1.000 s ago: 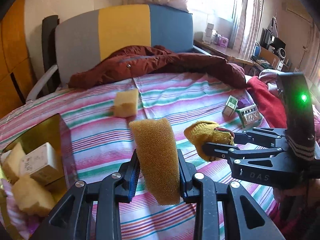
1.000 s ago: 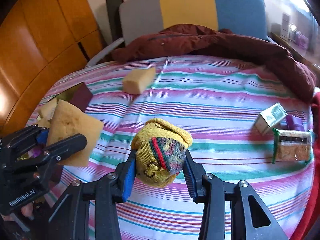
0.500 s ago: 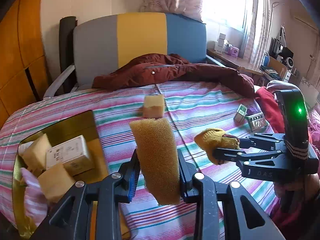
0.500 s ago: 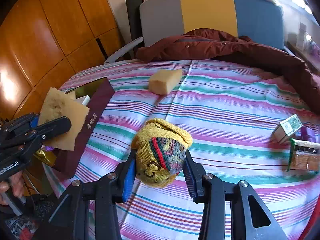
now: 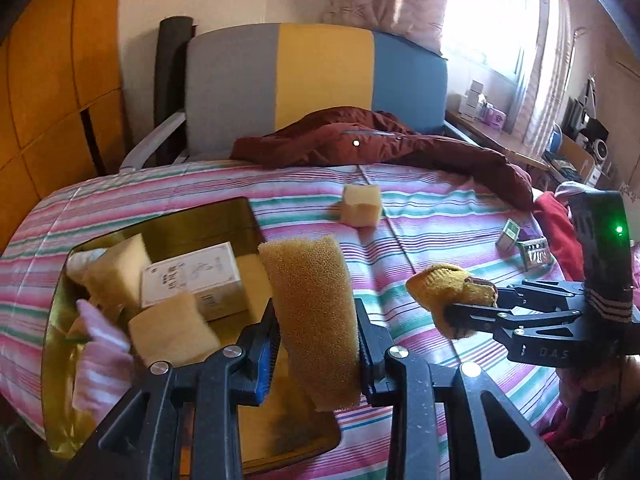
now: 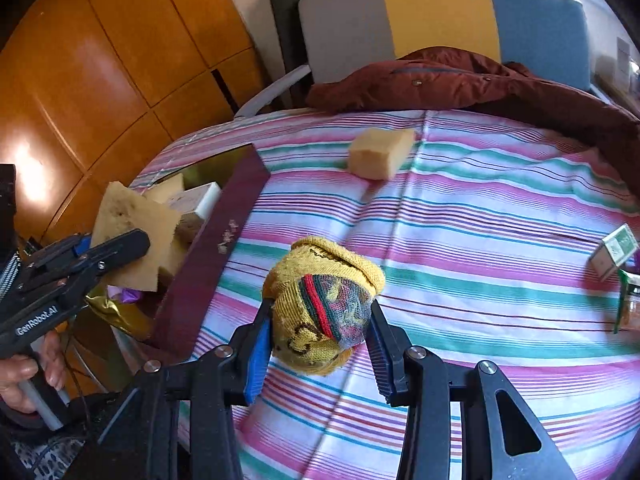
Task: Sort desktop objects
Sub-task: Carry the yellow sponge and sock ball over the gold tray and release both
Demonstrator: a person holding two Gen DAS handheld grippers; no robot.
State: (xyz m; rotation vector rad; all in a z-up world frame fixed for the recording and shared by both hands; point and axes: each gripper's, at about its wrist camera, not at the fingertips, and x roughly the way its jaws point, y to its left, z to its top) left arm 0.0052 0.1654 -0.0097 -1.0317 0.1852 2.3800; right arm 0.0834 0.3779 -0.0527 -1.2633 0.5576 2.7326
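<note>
Striped bedspread (image 6: 480,216) below; left gripper (image 5: 316,340) jaws clamp a sponge (image 5: 312,312), right gripper (image 6: 320,344) jaws clamp a rolled sock (image 6: 324,304)

The left gripper (image 5: 316,350) clamps an upright sponge (image 5: 314,320) above the box (image 5: 168,226); the right gripper (image 5: 452,312) grips a rolled sock (image 5: 444,286).

Left wrist view: close behind the left gripper (image 5: 316,354), looking down and forward over the gold-lined box (image 5: 224,220) at the left edge of the striped bed (image 5: 420,240), toward the headboard (image 5: 320,84). Right wrist view: close behind the right gripper (image 6: 318,346), angled likewise over mid-bed. Both views share the box, the loose sponge (image 6: 378,152) and each other's gripper.
</note>
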